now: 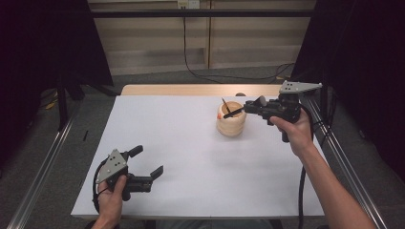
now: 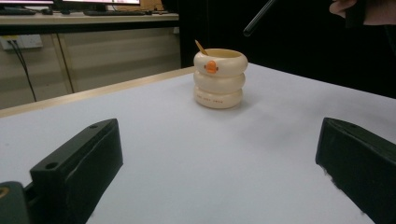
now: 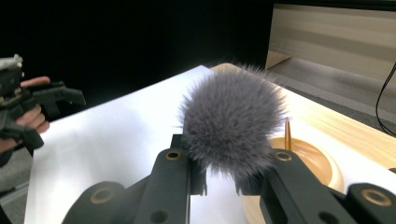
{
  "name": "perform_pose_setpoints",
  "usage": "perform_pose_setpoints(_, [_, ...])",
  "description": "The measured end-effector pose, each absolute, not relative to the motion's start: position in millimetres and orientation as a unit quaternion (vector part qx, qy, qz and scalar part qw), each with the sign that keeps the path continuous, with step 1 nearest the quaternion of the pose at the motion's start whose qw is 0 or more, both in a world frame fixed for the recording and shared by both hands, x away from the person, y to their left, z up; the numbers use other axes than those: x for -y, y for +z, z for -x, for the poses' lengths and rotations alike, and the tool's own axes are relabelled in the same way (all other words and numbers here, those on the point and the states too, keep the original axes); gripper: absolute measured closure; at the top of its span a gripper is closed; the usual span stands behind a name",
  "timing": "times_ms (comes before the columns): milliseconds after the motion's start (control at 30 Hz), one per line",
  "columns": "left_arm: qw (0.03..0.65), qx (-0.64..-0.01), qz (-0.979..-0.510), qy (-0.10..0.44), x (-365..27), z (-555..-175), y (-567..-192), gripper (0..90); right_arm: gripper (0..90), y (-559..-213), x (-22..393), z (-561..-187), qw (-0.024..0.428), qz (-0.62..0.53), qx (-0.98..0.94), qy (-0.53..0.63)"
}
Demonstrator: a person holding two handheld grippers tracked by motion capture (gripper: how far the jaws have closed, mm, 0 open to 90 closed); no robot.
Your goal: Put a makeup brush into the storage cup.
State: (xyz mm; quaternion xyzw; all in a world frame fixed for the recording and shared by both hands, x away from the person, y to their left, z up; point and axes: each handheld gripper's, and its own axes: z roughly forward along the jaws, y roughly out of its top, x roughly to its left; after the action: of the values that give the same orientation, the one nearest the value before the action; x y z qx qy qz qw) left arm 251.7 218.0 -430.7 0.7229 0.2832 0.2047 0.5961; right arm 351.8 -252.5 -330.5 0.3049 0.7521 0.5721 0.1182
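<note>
White tabletop (image 1: 191, 157) fills the middle of the high view, dark curtains at either side. My right tool (image 1: 250, 108) sits right of centre, pinching a brush whose dark handle (image 1: 232, 112) slants down-left over the cup (image 1: 231, 120); the cup lies just left of and below it. My left tool (image 1: 148, 164), spread and empty, is at lower left, well apart.

From the left tool view, the cup (image 2: 220, 78) stands upper centre, a wooden stick (image 2: 201, 47) leaning inside; the handle tip (image 2: 259, 17) hangs above it, cut off by the frame's top.

From the right tool view, grey bristles (image 3: 232, 125) bulge between my jaws, hiding most of the cup (image 3: 313, 161) at lower right.
</note>
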Motion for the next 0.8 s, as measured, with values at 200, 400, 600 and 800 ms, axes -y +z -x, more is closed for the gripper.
perform_pose_setpoints(200, [0.601, -0.282, -0.72, 0.204, -219.0, -251.3, -430.5, 0.7, 76.9, -327.6, 253.9, -361.0, 0.125, -0.316, -0.756, 0.559])
perform_pose_setpoints(400, [0.603, -0.282, -0.717, 0.208, -221.8, -251.7, -430.8, 0.5, 76.8, -326.5, 260.1, -371.9, 0.135, -0.342, -0.757, 0.541])
perform_pose_setpoints(600, [0.603, -0.29, -0.714, 0.208, -225.1, -254.0, -431.5, 0.8, 76.9, -325.3, 263.2, -381.9, 0.143, -0.354, -0.761, 0.525])
perform_pose_setpoints(800, [0.604, -0.288, -0.714, 0.206, -225.6, -254.2, -431.3, 0.8, 76.8, -328.1, 261.6, -392.8, 0.145, -0.365, -0.771, 0.5])
